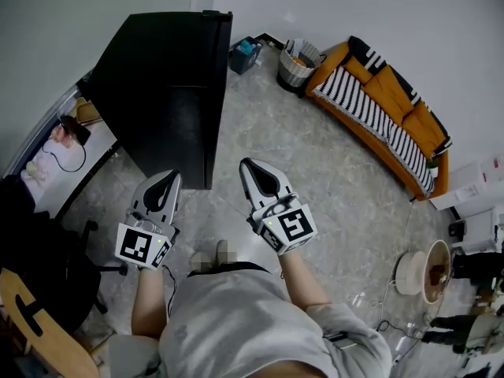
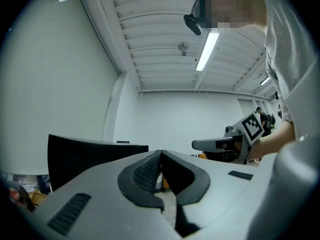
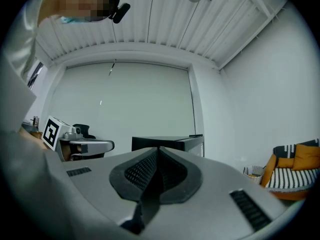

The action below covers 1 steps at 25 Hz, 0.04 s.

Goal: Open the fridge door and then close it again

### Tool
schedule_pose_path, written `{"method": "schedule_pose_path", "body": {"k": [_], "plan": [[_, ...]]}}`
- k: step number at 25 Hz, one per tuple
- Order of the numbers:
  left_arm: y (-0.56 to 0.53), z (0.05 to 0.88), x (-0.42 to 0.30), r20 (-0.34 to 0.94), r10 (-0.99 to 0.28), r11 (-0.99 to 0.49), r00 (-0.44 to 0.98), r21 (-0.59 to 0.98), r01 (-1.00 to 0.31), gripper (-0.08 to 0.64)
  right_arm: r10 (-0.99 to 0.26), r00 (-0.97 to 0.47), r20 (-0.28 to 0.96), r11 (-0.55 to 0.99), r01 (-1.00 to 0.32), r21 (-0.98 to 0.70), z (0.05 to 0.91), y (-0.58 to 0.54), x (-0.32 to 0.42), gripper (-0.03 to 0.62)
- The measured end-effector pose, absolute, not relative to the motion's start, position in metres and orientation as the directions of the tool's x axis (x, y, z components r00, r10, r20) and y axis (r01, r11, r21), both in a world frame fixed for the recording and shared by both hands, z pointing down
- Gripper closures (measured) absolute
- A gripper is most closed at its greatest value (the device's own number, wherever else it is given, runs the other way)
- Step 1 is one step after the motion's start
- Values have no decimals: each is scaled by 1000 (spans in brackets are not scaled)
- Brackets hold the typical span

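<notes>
The black fridge (image 1: 169, 77), its door closed, stands at 11 o'clock. Left tool (image 1: 167, 181) and right tool (image 1: 253, 169) hover near it, jaws pressed together, empty.

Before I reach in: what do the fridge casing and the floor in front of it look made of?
Fridge: black, smooth, probably painted metal, going only by its flat panels and faint sheen. Floor: grey tile or stone, with mottled veining and a slight gloss.
</notes>
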<state>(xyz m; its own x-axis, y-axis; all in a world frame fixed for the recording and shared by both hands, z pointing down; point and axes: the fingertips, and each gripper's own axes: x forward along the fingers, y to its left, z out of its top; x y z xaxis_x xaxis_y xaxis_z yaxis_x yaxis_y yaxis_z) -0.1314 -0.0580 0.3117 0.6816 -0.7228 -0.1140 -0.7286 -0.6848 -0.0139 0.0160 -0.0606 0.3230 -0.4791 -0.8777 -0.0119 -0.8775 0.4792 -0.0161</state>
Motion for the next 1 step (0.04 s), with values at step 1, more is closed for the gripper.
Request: {"method": "schedule_pose_path", "body": {"k": [1], "plan": [[-58,312,-132,-114,-724,-684,681,-13,-729,546,-877,-480,-11,480,-877,-15,323,-61,16,566]]}}
